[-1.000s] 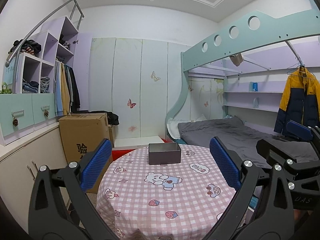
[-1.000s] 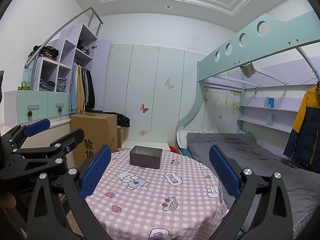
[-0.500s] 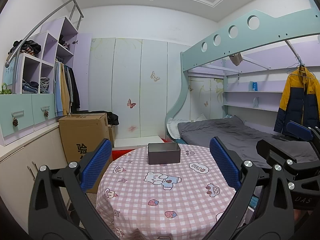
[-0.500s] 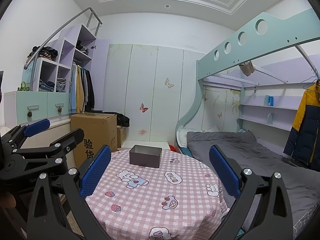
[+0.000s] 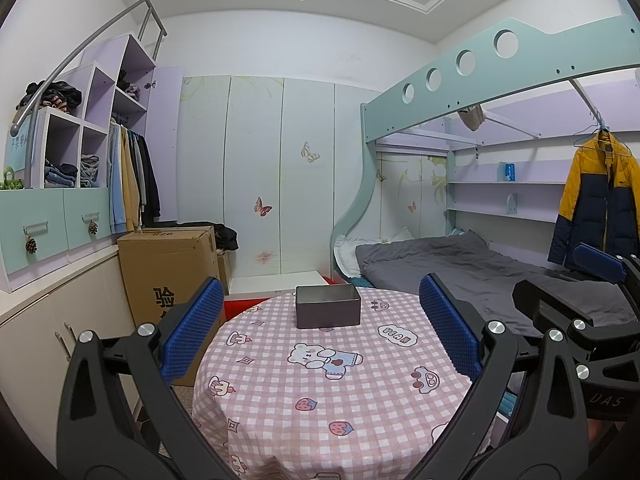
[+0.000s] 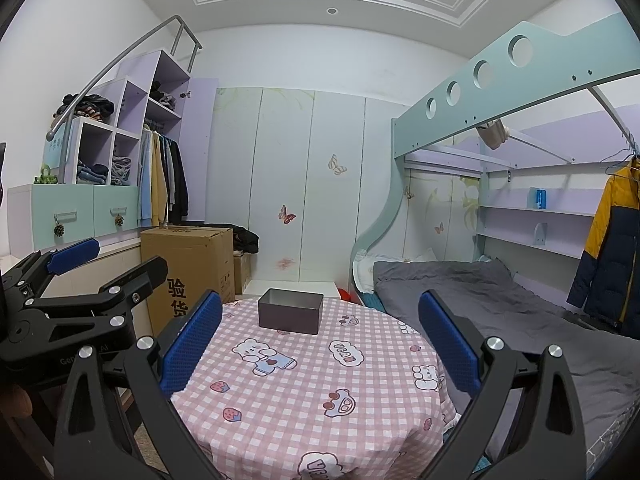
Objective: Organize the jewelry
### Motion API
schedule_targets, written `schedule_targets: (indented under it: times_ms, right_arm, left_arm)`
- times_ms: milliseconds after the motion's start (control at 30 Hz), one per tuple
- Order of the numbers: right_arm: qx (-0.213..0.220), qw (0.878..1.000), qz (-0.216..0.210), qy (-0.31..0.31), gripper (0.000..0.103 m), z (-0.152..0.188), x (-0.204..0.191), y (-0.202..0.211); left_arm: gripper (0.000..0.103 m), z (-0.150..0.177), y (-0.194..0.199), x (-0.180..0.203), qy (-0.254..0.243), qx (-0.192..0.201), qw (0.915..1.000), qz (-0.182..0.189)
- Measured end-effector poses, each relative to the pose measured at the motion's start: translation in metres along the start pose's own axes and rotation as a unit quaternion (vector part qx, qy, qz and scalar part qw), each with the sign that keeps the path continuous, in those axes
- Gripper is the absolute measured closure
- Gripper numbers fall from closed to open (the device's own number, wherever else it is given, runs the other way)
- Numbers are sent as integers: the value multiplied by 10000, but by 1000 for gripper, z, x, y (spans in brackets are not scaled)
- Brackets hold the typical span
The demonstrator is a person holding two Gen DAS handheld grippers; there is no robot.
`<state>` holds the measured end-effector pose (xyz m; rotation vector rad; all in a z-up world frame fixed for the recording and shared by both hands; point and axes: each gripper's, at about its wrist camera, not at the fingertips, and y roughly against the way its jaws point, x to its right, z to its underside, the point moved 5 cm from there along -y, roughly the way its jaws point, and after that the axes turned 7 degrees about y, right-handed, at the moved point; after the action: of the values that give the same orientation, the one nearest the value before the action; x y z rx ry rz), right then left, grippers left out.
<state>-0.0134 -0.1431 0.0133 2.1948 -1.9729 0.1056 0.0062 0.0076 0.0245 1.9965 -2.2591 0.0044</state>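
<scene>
**Two empty grippers above a round bench with a grey box**

Left gripper (image 5: 320,334) hovers with its blue pads spread wide, holding nothing; right gripper (image 6: 320,338) likewise stands parted and empty, beside the left one; a grey rectangular box (image 5: 328,312) with no lid sits toward the far edge of the bench (image 5: 332,420), which is draped in a pink checked cloth; contents of the box cannot be seen; a cardboard carton (image 5: 168,268) stands on the floor to the left; a grey bed (image 6: 500,304) lies to the right.

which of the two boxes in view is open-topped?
The small grey metal box on the checked tablecloth: no lid, hollow inside visible. The cardboard carton on the floor to its left is closed.
</scene>
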Motion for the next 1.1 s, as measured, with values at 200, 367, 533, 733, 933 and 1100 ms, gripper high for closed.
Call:
schedule_targets:
  times_ms: [200, 367, 533, 733, 933, 1100]
  right_arm:
    - [-6, 10000, 4, -4, 8, 0, 0, 0]
    - [-3, 10000, 5, -5, 8, 0, 0, 0]
    - [-5, 10000, 2, -8, 8, 1, 1, 0]
    - [-15, 10000, 12, -16, 8, 1, 0, 1]
    - [-31, 10000, 48, -22, 8, 3, -1, 2]
    - [-22, 10000, 60, -20, 8, 4, -2, 2]
  left_arm:
    - [7, 0, 0, 0, 0, -5, 10000, 0]
    - [7, 0, 0, 0, -2, -4, 10000, 1]
    - [7, 0, 0, -1, -5, -9, 10000, -5]
    - [7, 1, 0, -1, -20, -9, 10000, -18]
    - [7, 2, 0, -3, -58, -6, 10000, -47]
    - [7, 2, -1, -3, -54, -8, 10000, -48]
